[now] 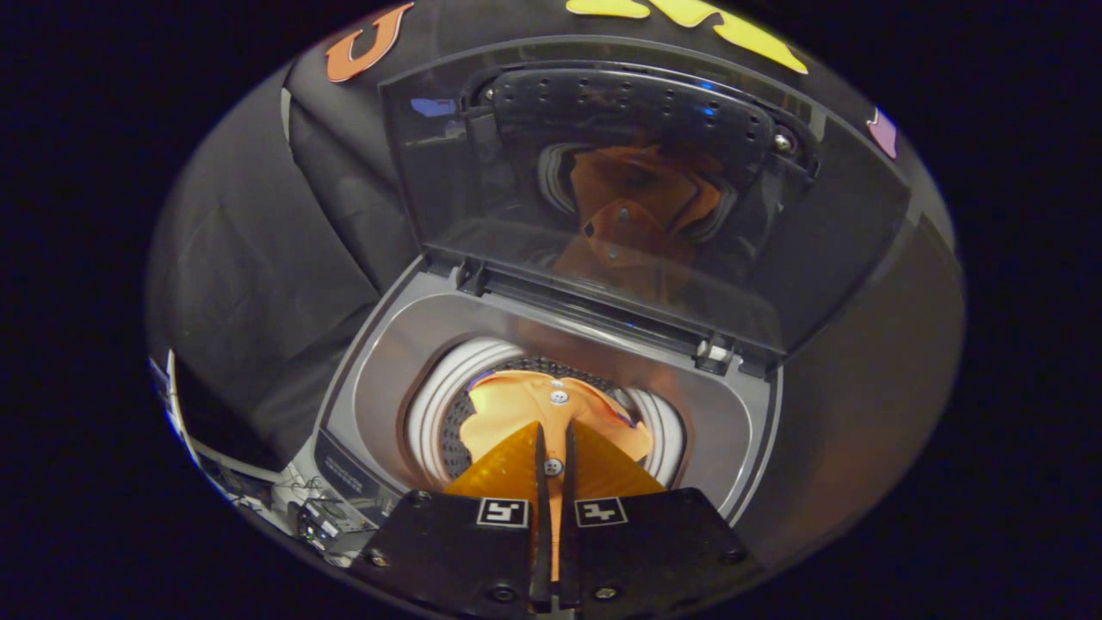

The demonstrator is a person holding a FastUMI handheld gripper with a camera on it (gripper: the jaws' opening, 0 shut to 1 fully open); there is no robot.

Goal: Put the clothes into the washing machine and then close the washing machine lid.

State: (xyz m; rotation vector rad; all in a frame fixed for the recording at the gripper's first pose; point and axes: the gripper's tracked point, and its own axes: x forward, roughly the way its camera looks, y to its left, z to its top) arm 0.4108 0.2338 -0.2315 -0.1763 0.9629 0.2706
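The claw (552, 439), fingers pinched on an orange garment (525, 409), hangs over the drum (443, 405); the loading step seems underway, calling next for release, then the raised lid (637, 198) beyond.

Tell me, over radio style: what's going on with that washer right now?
Gripper jaws nearly shut, pinching orange garment over the drum. Lid up, open. Nothing blocking.

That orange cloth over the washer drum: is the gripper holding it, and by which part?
Yes. The gripper is shut on the orange garment, both fingers pinching a fold near its buttons, above the open drum.
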